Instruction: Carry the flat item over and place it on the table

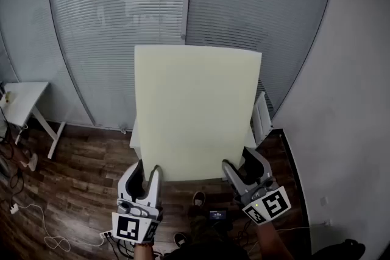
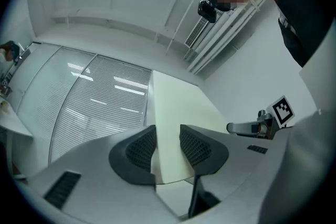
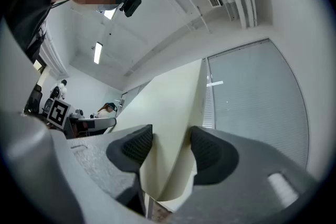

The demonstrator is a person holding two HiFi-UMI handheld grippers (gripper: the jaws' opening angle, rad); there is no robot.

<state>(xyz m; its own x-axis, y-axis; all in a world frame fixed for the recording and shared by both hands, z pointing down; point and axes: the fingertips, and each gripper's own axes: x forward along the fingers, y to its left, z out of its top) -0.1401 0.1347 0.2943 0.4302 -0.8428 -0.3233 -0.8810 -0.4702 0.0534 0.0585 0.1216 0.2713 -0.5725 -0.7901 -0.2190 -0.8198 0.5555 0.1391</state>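
A large flat cream foam board (image 1: 195, 112) stands upright in front of me, off the floor, held by its lower edge. My left gripper (image 1: 148, 168) is shut on the lower left corner, with the board (image 2: 173, 123) between its dark ribbed pads (image 2: 137, 150). My right gripper (image 1: 239, 158) is shut on the lower right corner. In the right gripper view the board (image 3: 178, 107) runs up and away between the two pads (image 3: 209, 153). The board hides what lies straight behind it.
A glass wall with blinds (image 1: 122, 9) is ahead and a plain white wall (image 1: 353, 100) on the right. A small white table (image 1: 24, 94) stands at the left. Cables (image 1: 36, 222) lie on the wood floor (image 1: 85, 179). White panels (image 1: 262, 115) lean behind the board.
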